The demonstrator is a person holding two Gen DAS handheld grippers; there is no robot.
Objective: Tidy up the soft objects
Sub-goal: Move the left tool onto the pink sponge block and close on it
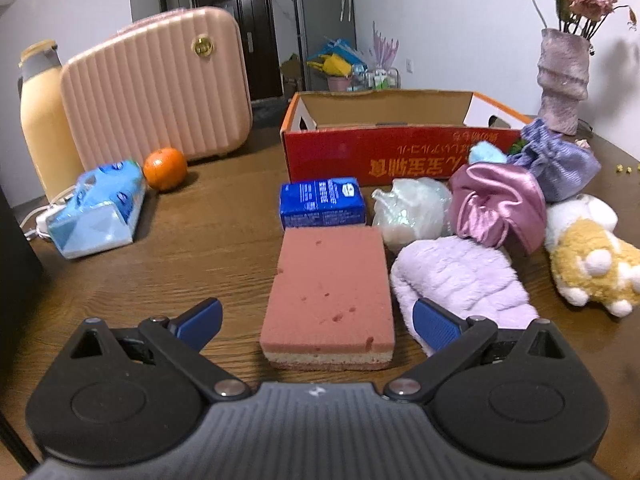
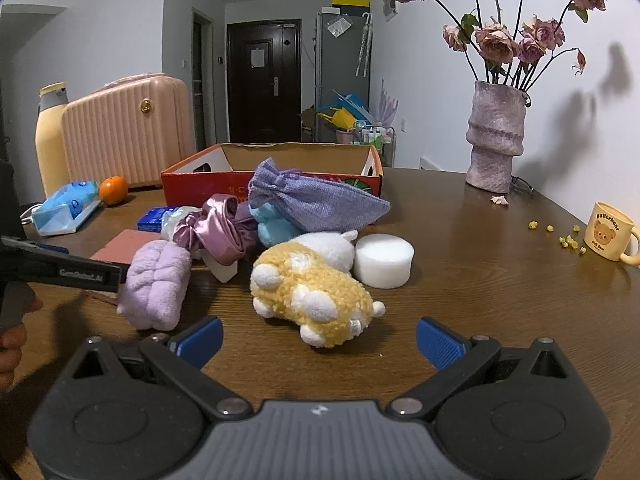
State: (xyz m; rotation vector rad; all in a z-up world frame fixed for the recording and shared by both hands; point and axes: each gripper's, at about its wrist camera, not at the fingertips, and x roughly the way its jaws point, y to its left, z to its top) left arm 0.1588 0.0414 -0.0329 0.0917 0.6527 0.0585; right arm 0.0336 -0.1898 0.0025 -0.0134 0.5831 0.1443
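Observation:
A pink sponge (image 1: 330,296) lies flat on the wooden table, its near end between the wide-apart blue pads of my open left gripper (image 1: 318,326). Right of it sit a lilac fluffy towel (image 1: 460,280), a pink satin cloth (image 1: 496,204), a clear plastic bag (image 1: 412,208), a purple pouch (image 1: 560,164) and a yellow-white plush (image 1: 592,256). My open right gripper (image 2: 318,342) hovers just short of the plush (image 2: 316,292), beside a white foam cylinder (image 2: 384,256). Behind the pile stands an open red cardboard box (image 1: 384,152) (image 2: 192,184).
A blue carton (image 1: 322,202), a tissue pack (image 1: 100,208), an orange (image 1: 165,168), a pink case (image 1: 160,88) and a yellow bottle (image 1: 44,120) stand at left. A vase of roses (image 2: 496,136) and a mug (image 2: 608,232) sit at right. A person's hand (image 2: 12,340) holds the left gripper.

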